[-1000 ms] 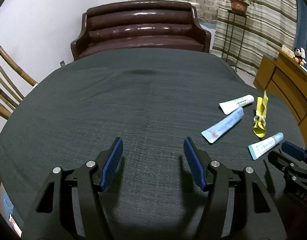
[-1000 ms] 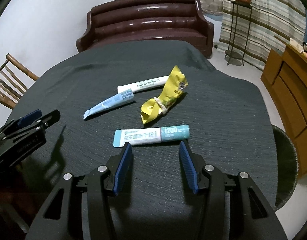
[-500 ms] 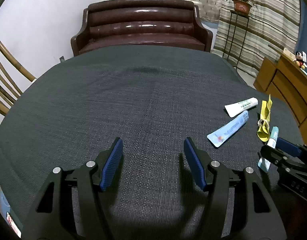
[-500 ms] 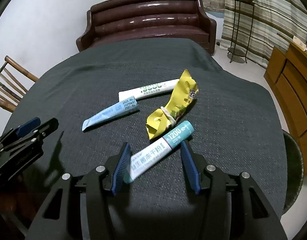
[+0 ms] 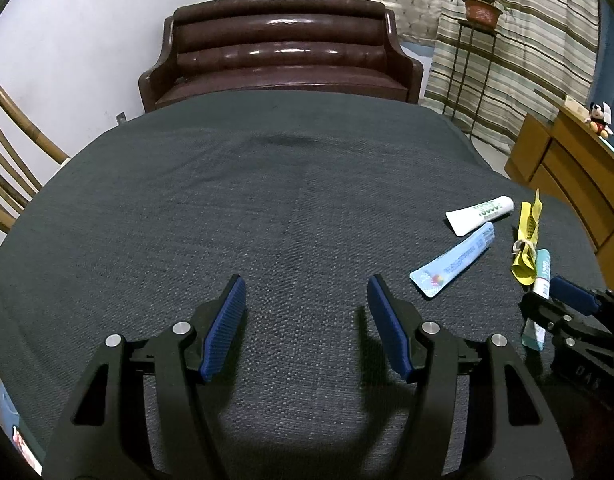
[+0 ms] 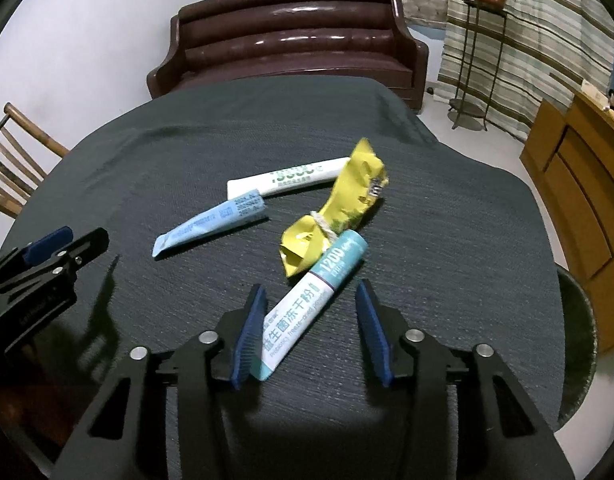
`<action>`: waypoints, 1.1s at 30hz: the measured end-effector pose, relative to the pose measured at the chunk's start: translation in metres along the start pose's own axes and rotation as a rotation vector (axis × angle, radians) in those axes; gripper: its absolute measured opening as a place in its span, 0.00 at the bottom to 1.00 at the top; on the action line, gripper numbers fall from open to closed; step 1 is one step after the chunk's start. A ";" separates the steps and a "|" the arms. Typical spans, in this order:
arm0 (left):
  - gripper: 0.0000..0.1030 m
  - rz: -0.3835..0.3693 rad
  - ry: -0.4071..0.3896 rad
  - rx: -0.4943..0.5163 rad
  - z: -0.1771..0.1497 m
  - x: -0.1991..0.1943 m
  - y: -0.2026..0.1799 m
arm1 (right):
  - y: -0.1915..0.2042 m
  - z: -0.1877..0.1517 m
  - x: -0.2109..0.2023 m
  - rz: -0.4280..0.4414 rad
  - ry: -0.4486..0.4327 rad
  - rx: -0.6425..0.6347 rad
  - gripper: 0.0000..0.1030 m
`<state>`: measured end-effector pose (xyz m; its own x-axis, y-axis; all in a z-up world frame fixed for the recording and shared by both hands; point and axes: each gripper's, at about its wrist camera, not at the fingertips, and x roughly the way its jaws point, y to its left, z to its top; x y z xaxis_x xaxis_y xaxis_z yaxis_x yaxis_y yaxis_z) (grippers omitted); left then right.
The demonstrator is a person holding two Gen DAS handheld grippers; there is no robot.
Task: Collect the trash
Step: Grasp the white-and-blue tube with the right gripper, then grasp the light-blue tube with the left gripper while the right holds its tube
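Note:
Four pieces of trash lie on the dark cloth table (image 6: 447, 240). A white and teal sachet (image 6: 311, 300) lies between the open fingers of my right gripper (image 6: 309, 320), its near end against the left pad. A knotted yellow wrapper (image 6: 339, 208) touches its far end. A light blue sachet (image 6: 211, 228) and a white sachet (image 6: 291, 178) lie beyond. My left gripper (image 5: 305, 312) is open and empty over bare cloth, left of the trash. It sees the blue sachet (image 5: 455, 262), the white sachet (image 5: 479, 216), the yellow wrapper (image 5: 525, 240) and my right gripper (image 5: 547, 300).
A brown leather sofa (image 5: 279, 52) stands behind the table. A wooden chair (image 5: 3, 160) is at the left, a wooden cabinet (image 6: 579, 200) at the right. A dark round bin rim (image 6: 579, 328) shows below the table's right edge. A plant stand (image 6: 475, 60) is by the curtain.
My right gripper has moved forward around the teal sachet, which has turned from crosswise to lengthwise between the fingers. The left gripper has barely moved.

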<state>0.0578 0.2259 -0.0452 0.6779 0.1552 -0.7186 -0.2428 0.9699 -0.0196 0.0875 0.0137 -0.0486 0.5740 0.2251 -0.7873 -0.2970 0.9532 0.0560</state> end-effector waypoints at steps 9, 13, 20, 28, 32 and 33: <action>0.60 -0.016 0.000 0.016 -0.002 -0.002 -0.010 | -0.018 -0.002 -0.004 -0.013 0.000 0.013 0.26; 0.60 -0.029 -0.003 0.029 0.000 -0.002 -0.019 | -0.022 -0.002 -0.005 -0.011 0.000 0.014 0.21; 0.60 -0.065 -0.009 0.075 0.005 -0.001 -0.038 | -0.030 -0.002 -0.009 -0.021 -0.020 0.020 0.19; 0.64 -0.095 0.012 0.156 0.015 0.011 -0.066 | -0.049 -0.003 -0.012 -0.010 -0.026 0.056 0.19; 0.66 -0.111 0.021 0.190 0.019 0.017 -0.078 | -0.051 -0.004 -0.012 0.005 -0.028 0.068 0.19; 0.66 -0.113 0.027 0.198 0.020 0.019 -0.080 | -0.051 -0.004 -0.012 0.009 -0.028 0.070 0.19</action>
<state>0.1038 0.1545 -0.0436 0.6736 0.0413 -0.7379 -0.0240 0.9991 0.0341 0.0928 -0.0386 -0.0444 0.5931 0.2383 -0.7691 -0.2486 0.9627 0.1066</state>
